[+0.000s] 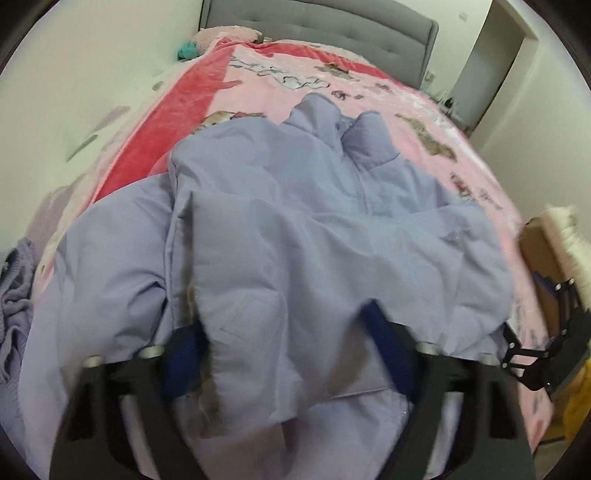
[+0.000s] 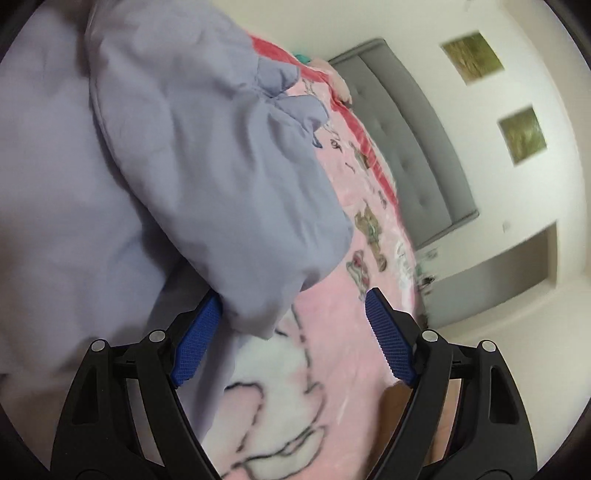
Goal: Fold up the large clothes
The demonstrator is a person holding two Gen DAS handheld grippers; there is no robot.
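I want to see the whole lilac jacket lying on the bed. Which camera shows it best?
The left wrist view: the jacket lies spread over the pink blanket, collar and zip visible, a fold between the left gripper fingers. The right wrist view shows only one puffy sleeve, close up and blurred, beside the open right gripper.

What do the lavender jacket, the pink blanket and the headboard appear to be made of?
Lavender jacket: padded, matte woven shell, likely nylon or polyester; puffy, softly creased. Pink blanket: plush fleece, judging by its sheen and fuzzy nap. Headboard: grey upholstery fabric, button-tufted.
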